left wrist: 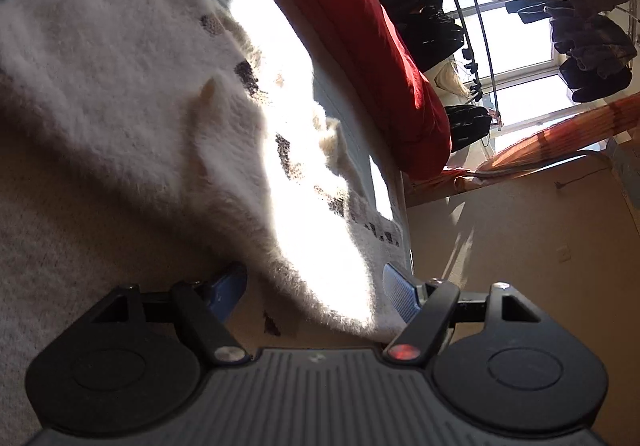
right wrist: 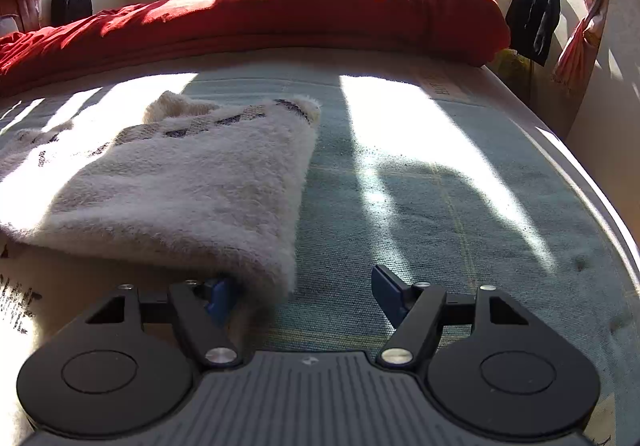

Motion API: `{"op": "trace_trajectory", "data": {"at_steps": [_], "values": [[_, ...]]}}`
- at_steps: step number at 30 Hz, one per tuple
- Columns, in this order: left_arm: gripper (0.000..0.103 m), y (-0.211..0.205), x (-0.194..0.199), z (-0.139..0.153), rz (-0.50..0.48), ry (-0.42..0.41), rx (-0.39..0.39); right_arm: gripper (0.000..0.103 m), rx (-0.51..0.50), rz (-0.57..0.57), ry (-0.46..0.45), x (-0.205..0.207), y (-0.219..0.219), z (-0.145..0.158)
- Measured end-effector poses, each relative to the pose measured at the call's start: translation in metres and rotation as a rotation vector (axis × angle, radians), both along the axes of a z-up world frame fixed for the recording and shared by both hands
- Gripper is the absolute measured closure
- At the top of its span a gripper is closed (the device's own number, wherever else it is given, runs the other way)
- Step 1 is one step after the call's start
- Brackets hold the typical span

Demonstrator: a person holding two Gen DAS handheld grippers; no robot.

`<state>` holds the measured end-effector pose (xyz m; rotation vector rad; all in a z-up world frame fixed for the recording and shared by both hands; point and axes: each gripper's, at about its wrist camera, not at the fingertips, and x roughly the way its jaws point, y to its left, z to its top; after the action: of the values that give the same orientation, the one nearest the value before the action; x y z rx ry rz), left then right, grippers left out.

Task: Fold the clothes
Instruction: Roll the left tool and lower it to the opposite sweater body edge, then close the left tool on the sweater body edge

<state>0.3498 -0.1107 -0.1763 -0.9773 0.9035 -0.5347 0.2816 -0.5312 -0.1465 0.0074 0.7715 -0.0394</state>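
Two grippers, left gripper [left wrist: 316, 290] and right gripper [right wrist: 300, 294], straddle the fuzzy white sweater's [right wrist: 180, 197] near edge, jaws unclosed; next, clamp and fold.

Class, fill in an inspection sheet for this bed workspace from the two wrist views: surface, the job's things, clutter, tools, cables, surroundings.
Surface: blue-green bed cover, sunlit in stripes.
Job's things: fluffy white sweater with dark pattern, lying partly folded on the cover.
Clutter: red duvet bunched along the far side of the bed.
Tools: left tool has a sweater edge lying between its open blue fingers, no squeeze visible; right tool open, one finger tucked under the sweater's near corner, the other over bare cover.
Cables: nothing seen on the bed.
Surroundings: dark clothes hanging by the windows, orange curtain, black backpack in the corner.
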Motion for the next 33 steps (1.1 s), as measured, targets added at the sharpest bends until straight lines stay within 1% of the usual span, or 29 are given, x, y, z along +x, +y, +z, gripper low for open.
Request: {"op": "trace_trajectory", "data": {"at_steps": [3,6,10,11,13,16,21,22,24,25,26,28,30,32,33], "values": [[0.029,-0.002,0.003,0.008,0.009,-0.038,-0.013,0.029,0.007,0.001,-0.002,0.0,-0.001,0.0],[0.029,0.0,0.004,0.014,0.01,-0.047,-0.028,0.029,0.005,0.003,-0.001,-0.001,-0.001,0.0],[0.027,0.007,0.007,0.02,0.018,-0.069,-0.003,0.029,0.017,0.001,-0.003,-0.001,-0.002,-0.001],[0.027,0.009,0.009,0.019,0.027,-0.068,0.012,0.029,0.021,0.001,-0.003,-0.001,-0.003,-0.001],[0.027,0.013,0.018,0.015,0.041,-0.037,0.051,0.029,0.026,0.002,-0.003,0.0,-0.003,-0.001],[0.027,0.017,0.032,0.003,0.056,0.009,0.042,0.029,0.02,0.001,-0.003,0.0,-0.002,-0.001],[0.028,0.01,0.05,0.002,0.053,-0.002,0.08,0.029,0.023,0.008,0.003,0.003,-0.003,-0.001],[0.03,0.008,0.052,0.003,0.05,-0.007,0.091,0.029,0.026,0.006,0.003,0.003,-0.003,-0.001],[0.061,0.004,0.054,0.01,0.032,-0.023,0.165,0.029,0.024,0.005,0.003,0.004,-0.002,-0.002],[0.091,0.001,0.054,0.014,0.021,-0.033,0.208,0.029,0.021,0.005,0.002,0.004,-0.001,-0.001],[0.097,-0.002,0.054,0.018,0.011,-0.043,0.251,0.029,0.018,0.004,0.001,0.004,-0.001,-0.001],[0.098,-0.008,0.054,0.027,-0.01,-0.067,0.332,0.029,0.009,0.004,-0.007,0.002,0.001,-0.001],[0.098,-0.014,0.053,0.041,-0.027,-0.127,0.386,0.029,-0.01,0.003,-0.023,-0.001,0.004,0.001],[0.098,-0.02,0.056,0.056,-0.035,-0.186,0.441,0.029,-0.052,0.013,-0.046,-0.003,0.01,0.004],[0.098,-0.021,0.058,0.062,-0.036,-0.211,0.455,0.029,-0.069,0.019,-0.05,-0.003,0.013,0.005]]}}
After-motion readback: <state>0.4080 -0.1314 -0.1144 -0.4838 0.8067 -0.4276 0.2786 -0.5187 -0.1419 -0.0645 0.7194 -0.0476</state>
